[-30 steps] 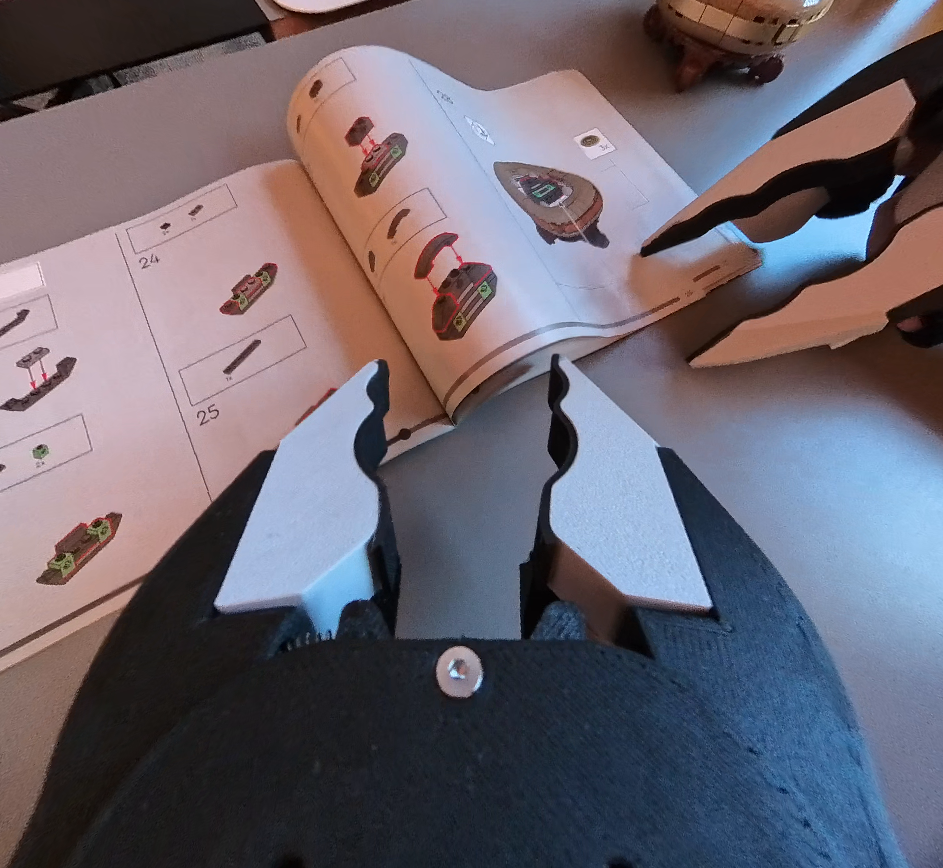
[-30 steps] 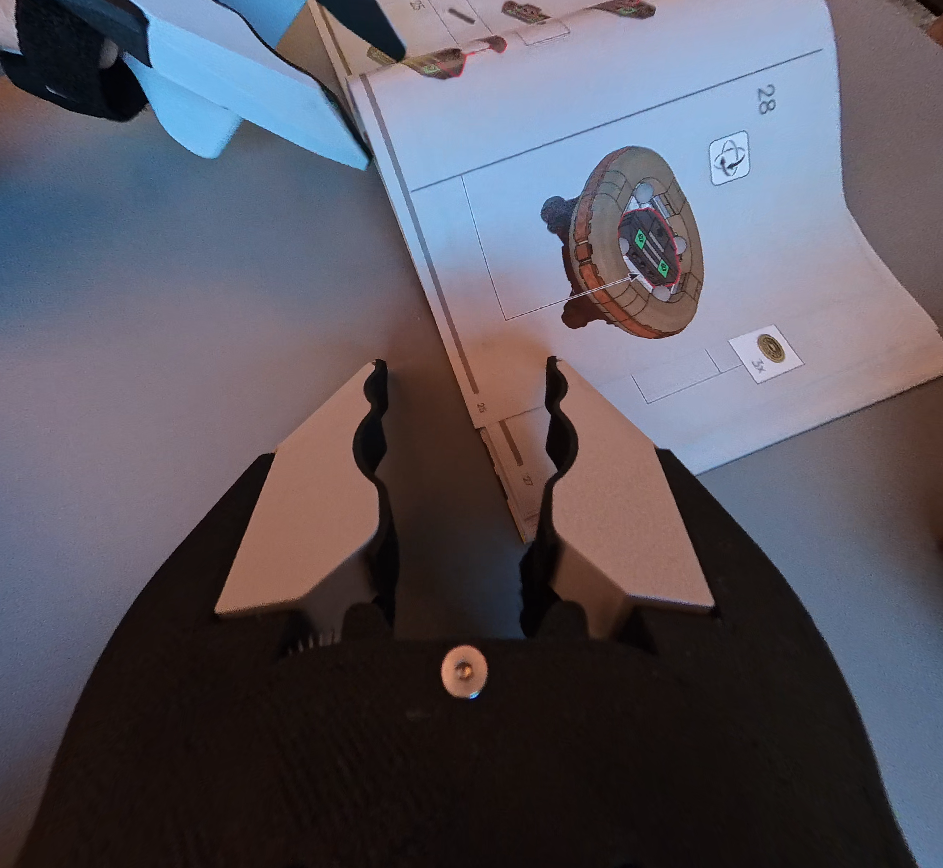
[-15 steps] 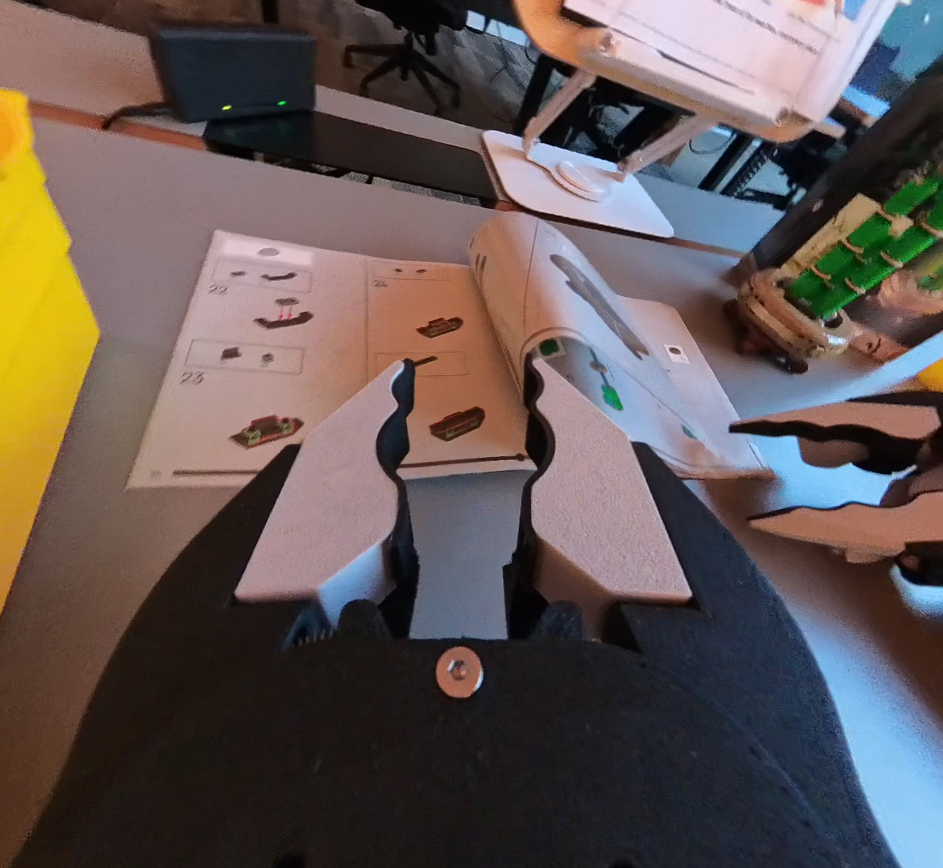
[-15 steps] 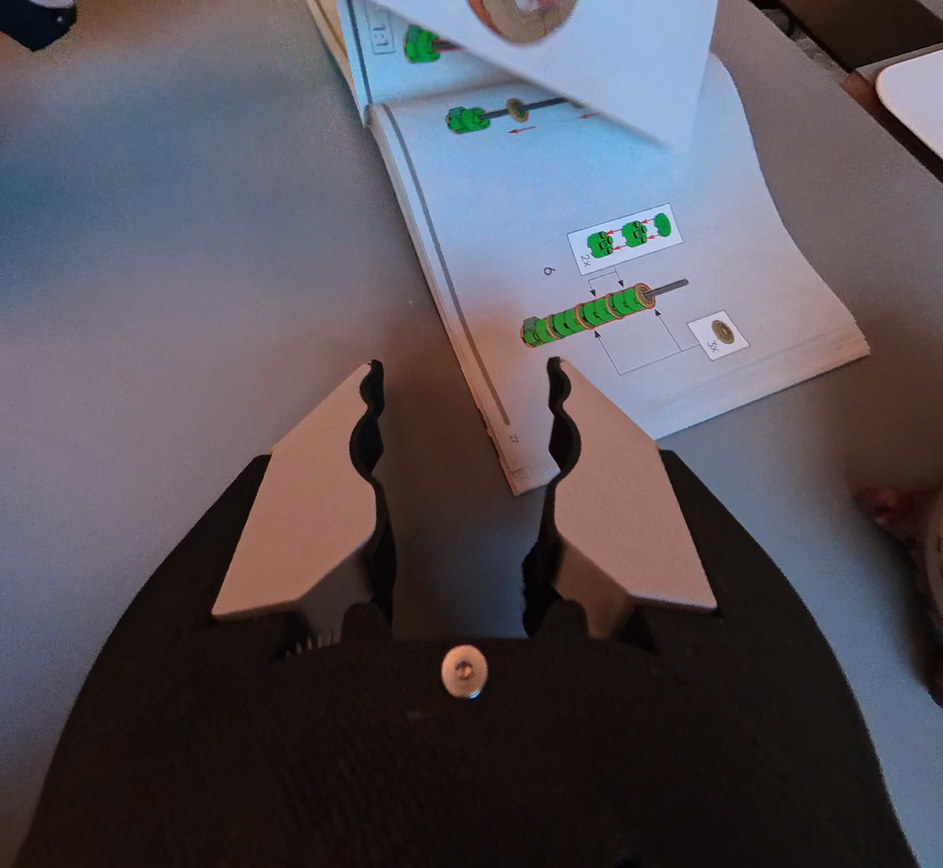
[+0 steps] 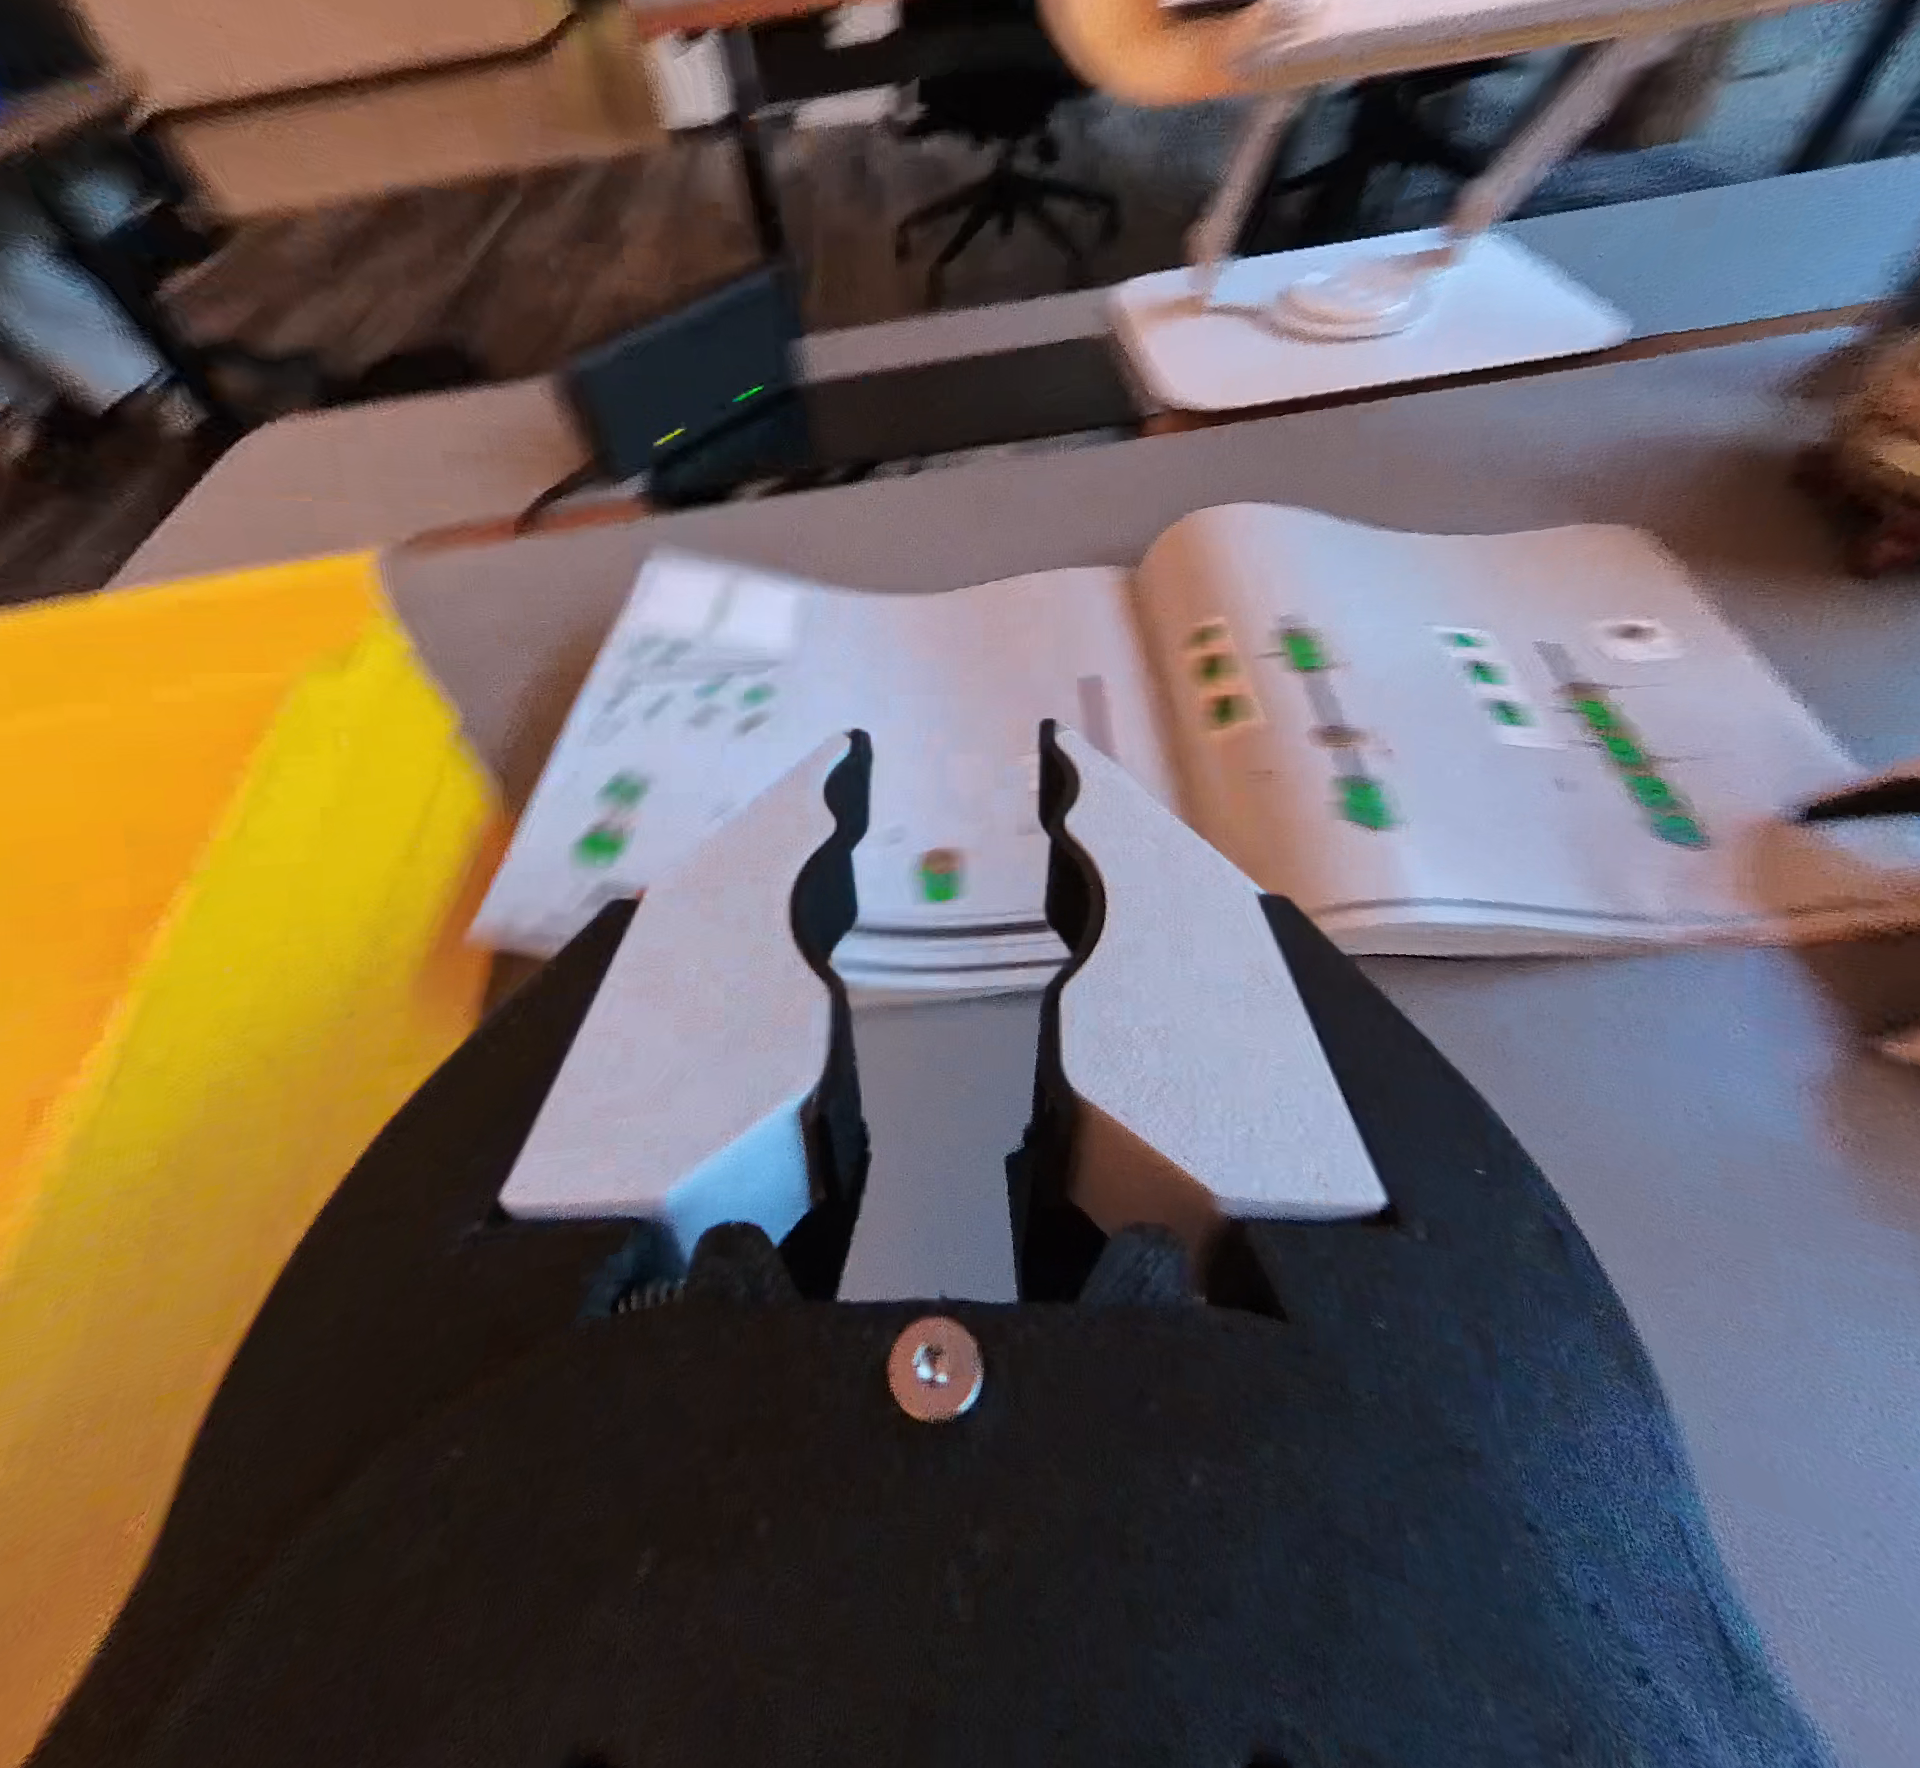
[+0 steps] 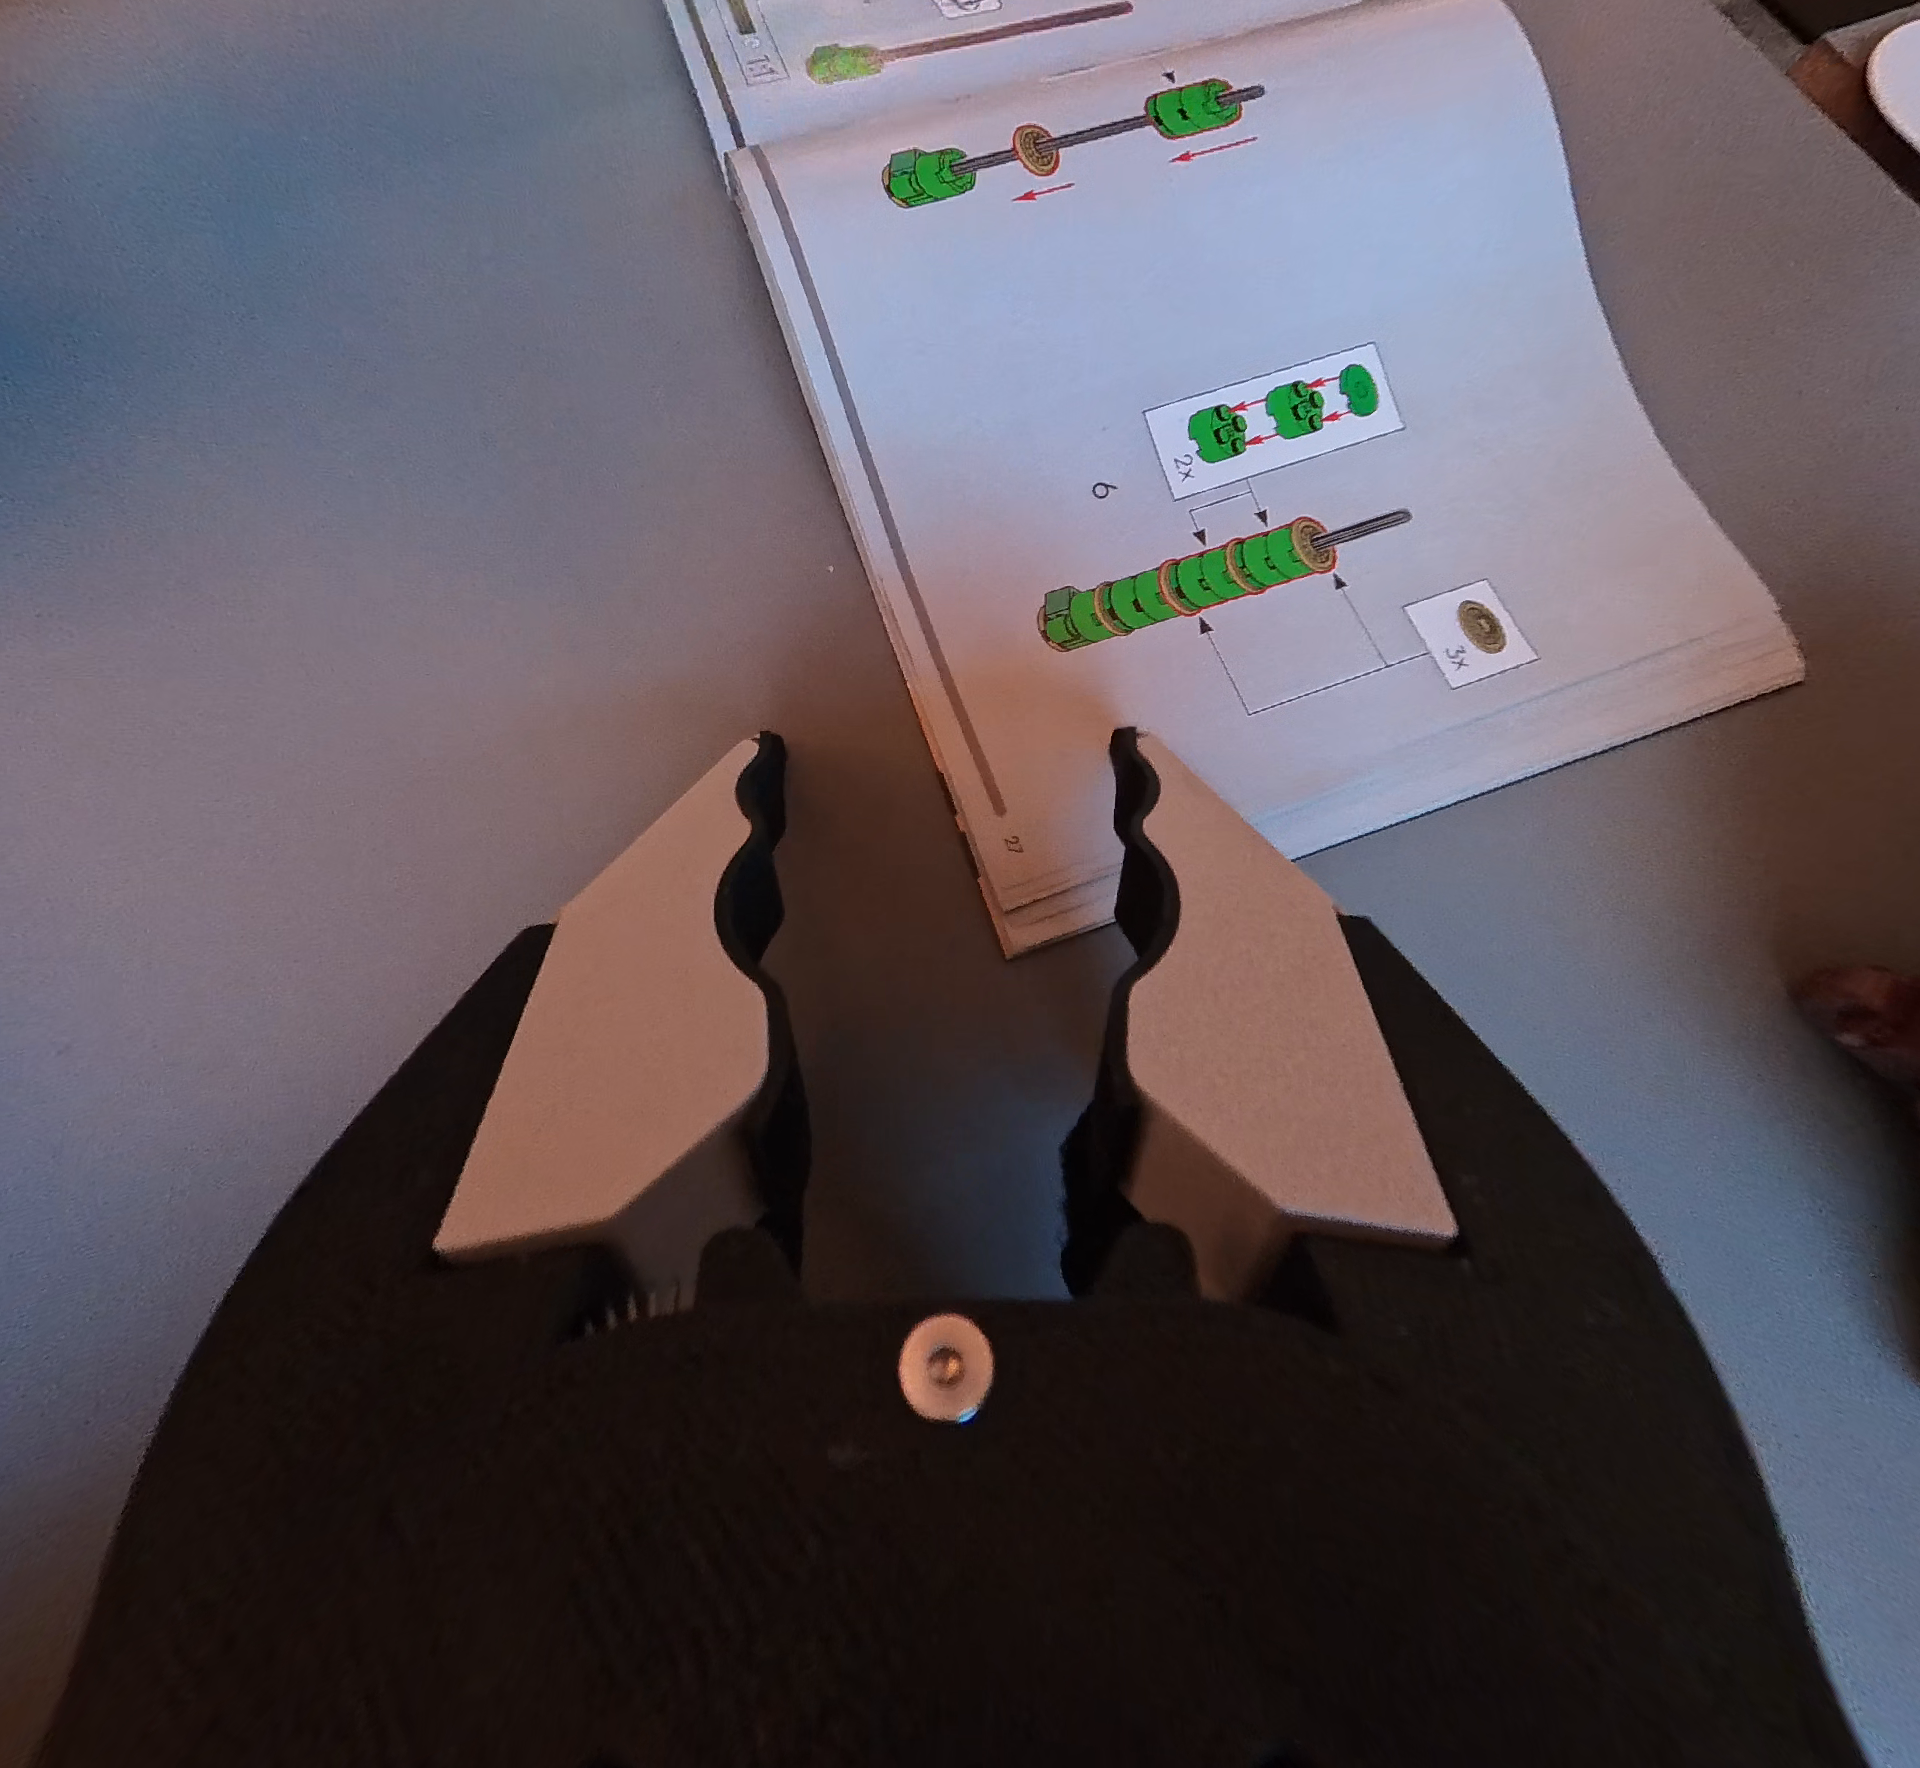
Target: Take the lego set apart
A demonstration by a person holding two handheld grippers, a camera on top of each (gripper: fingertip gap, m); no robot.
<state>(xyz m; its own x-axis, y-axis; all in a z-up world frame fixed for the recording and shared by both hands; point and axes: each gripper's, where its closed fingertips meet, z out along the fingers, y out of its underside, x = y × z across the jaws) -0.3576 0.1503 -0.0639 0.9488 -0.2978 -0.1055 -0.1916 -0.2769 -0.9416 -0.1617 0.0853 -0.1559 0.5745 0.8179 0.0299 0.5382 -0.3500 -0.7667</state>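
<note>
Booklet (image 6: pixel 1195 347): a page has been turned since a second ago; green-stack steps are now shown
Left gripper (image 5: pixel 948 747): parted, empty; drawn back beside yellow bin (image 5: pixel 208 887)
Right gripper (image 6: pixel 945 742): parted, empty
Lego set (image 5: pixel 1870 471): blurred at far right edge; untouched; disassembly judged not yet begun

Grey table (image 5: pixel 1558 1147); open instruction booklet (image 6: pixel 1299 316) lying flat on it; yellow bin (image 5: pixel 156 887) at left edge.

Left gripper (image 5: pixel 948 752), jaws apart w/ nothing between, hangs over grey table (image 5: pixel 1558 1147); open instruction booklet (image 5: pixel 1039 669) ahead, yellow bin (image 5: pixel 208 835) at left.
</note>
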